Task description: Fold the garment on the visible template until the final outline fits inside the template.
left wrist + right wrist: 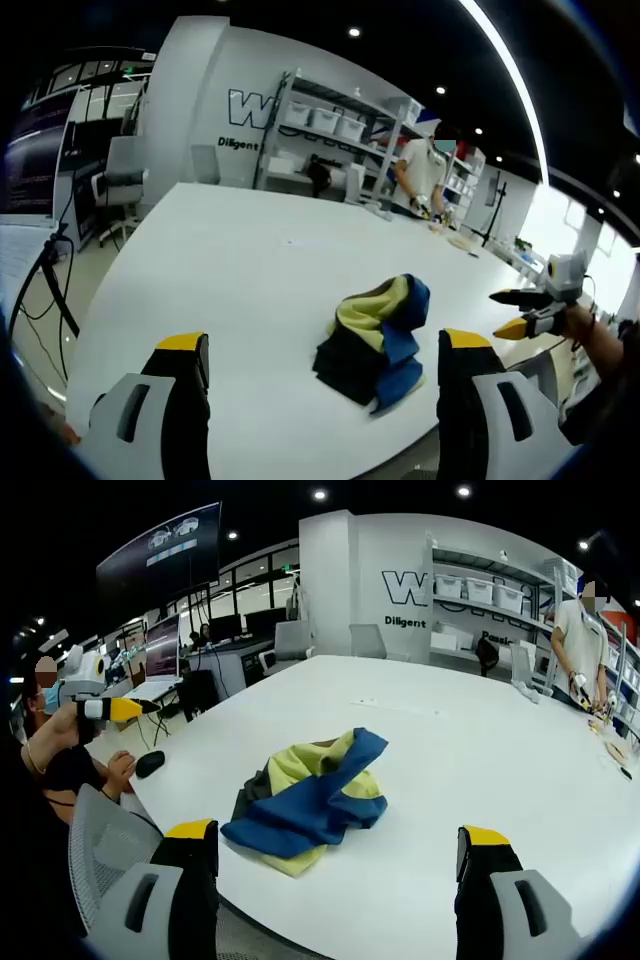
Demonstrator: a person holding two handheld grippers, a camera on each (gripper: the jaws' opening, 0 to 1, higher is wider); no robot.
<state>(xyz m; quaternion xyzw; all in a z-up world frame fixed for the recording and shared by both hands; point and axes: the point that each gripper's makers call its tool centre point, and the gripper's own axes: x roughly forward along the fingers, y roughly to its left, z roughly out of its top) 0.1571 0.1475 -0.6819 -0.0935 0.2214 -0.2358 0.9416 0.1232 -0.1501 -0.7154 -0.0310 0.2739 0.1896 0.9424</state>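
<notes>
Garment (pixel 375 340) sat crumpled in a heap on the white bench (pixel 240 270), near the edge closest to both cameras; not flat, no fold lines readable. In the left gripper view it showed yellow on top, blue down the right side, black at the lower left. In the right gripper view the garment (pixel 305 805) showed a blue layer draped over yellow, dark fabric poking out at the left, on the bench (pixel 470 770). Left tongs (pixel 322 355) were spread wide, nothing between the jaws, clear of the cloth, with the heap seen between them. Right tongs (pixel 340 845) likewise wide and empty, the heap just ahead and toward the left jaw, no contact. Right tongs also showed at the right of the left gripper view, held off the bench edge; left tongs at the left of the right gripper view, raised. A person (pixel 418 172) stood by the shelving (pixel 330 120) at the far end of the bench. Office chair (pixel 120 180) beyond the far-left side
</notes>
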